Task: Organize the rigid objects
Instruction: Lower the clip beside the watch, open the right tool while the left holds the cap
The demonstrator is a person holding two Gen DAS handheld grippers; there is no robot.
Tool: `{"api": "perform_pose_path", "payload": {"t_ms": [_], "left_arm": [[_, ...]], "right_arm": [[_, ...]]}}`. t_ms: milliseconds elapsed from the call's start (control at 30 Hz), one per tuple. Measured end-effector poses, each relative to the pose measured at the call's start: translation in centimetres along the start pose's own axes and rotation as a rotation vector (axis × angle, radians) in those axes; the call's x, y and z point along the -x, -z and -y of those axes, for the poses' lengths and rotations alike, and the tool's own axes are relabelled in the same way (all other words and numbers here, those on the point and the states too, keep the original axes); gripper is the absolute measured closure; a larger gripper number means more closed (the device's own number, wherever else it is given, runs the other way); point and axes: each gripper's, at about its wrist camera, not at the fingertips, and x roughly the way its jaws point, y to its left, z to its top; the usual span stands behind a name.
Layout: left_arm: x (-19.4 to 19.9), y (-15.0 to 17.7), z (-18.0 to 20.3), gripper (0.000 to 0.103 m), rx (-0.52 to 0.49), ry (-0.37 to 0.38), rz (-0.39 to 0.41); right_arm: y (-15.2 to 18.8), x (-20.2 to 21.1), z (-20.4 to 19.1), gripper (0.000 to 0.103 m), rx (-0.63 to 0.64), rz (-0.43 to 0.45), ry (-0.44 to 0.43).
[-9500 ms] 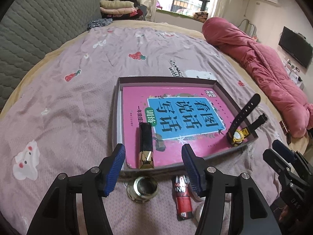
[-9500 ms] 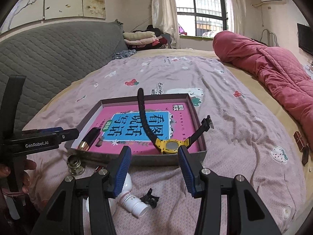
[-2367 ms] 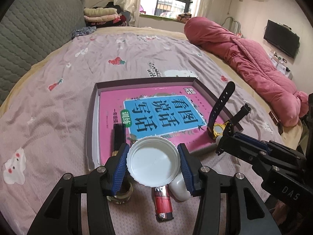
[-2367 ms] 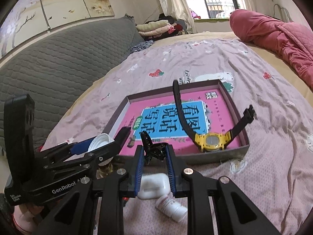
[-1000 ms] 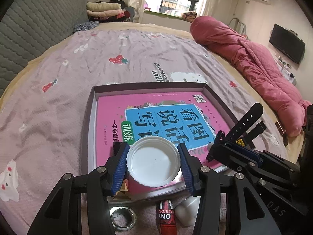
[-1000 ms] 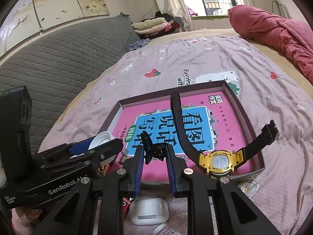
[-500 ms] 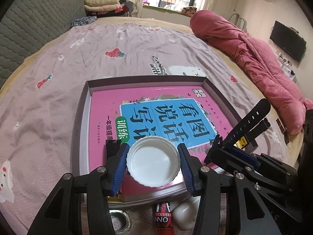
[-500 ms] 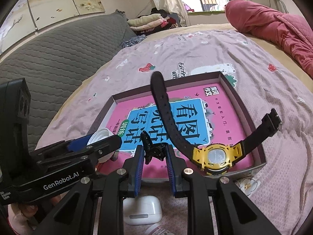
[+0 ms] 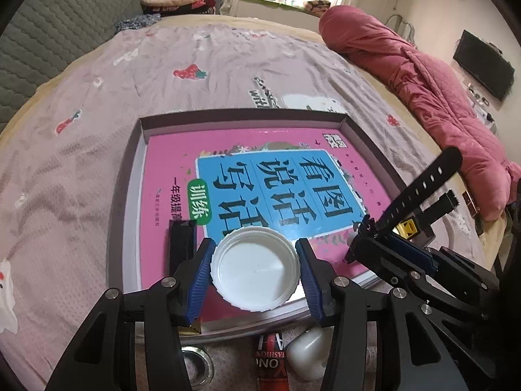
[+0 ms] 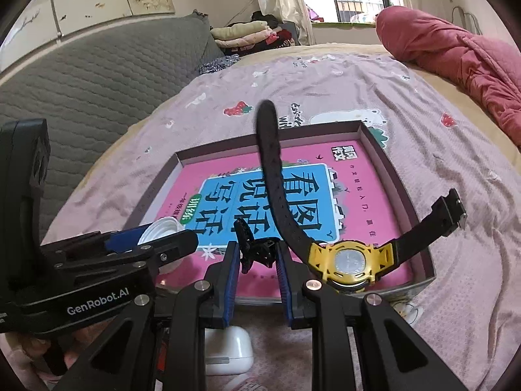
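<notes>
My left gripper (image 9: 255,277) is shut on a white round lid (image 9: 255,272) and holds it above the near edge of a shallow box (image 9: 241,115) with a pink book (image 9: 260,179) in it. My right gripper (image 10: 257,267) is shut on a small black clip (image 10: 252,249) over the same box's near edge (image 10: 420,228). A yellow watch (image 10: 345,264) with black straps lies in the box's near right corner; it also shows in the left wrist view (image 9: 423,195). A black and gold lipstick (image 9: 180,241) lies in the box at the near left.
On the pink bedsheet in front of the box lie a metal ring (image 9: 197,368), a red tube (image 9: 270,358) and a white earbud case (image 10: 228,352). A rolled red quilt (image 9: 407,68) runs along the right. A grey headboard (image 10: 81,81) stands on the left.
Both grippers have moved forward over the box's near edge, the left with the lid and the right with the clip. Grips are unchanged.
</notes>
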Motion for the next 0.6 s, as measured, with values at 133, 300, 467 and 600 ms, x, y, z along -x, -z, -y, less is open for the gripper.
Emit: {"api": "perform_pose_path", "payload": {"t_ms": [133,300,467,600], "left_arm": [[-0.4,0.1,0.7,0.051,-0.026,0.007,-0.012],[-1.3,0.2,1.2,0.051,-0.038,0.012,-0.040],[-2.0,0.2,1.4,0.051,-0.041,0.017,-0.064],[-2.5,0.0,1.2,0.051,-0.026,0.021,-0.077]], "right_arm": [[0.2,-0.3,0.2,0.080,0.015,-0.010,0.024],[0.6,-0.3,0.7,0.080,0.014,-0.021,0.037],[0.7,-0.5,1.0,0.080,0.009,-0.032,0.043],[0.7,-0.6,0.9,0.080,0.012,-0.040,0.016]]}}
